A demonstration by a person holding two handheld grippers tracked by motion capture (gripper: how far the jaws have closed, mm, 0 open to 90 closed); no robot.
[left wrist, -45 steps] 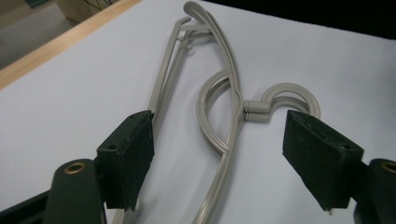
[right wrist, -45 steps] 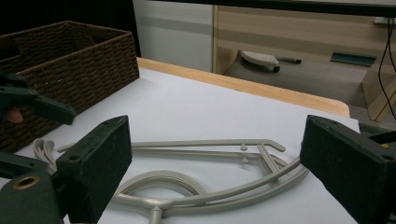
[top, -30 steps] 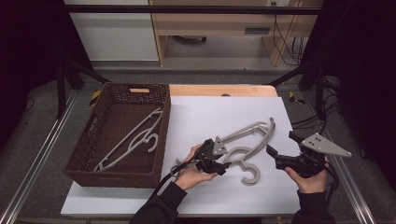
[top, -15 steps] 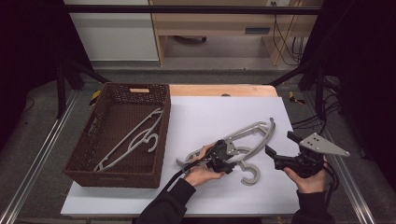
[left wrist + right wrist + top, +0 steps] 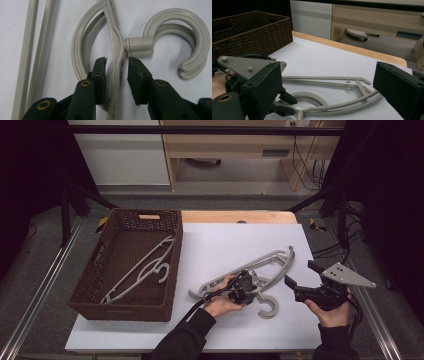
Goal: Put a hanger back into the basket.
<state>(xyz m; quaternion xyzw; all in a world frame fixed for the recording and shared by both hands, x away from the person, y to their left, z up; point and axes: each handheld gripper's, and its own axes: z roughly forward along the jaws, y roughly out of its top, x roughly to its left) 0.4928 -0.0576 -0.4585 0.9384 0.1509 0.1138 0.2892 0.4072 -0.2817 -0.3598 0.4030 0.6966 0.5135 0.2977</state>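
Left hand-held gripper (image 5: pixel 117 62) just closing around hanger (image 5: pixel 115 50) neck, pads not quite pinching; right (image 5: pixel 300 279) idling open nearby.

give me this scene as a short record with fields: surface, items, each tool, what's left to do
surface: white table top
basket: brown wicker basket at the left, one grey hanger lying inside
hangers on table: two grey hangers stacked, hooks together
left tool: jaws have just been closing around the hanger neck by the hook; pads not yet pressing on it
right tool: open, held off to the right of the hangers, holding nothing
left to do: probably grip, lift and move the hangers to the basket
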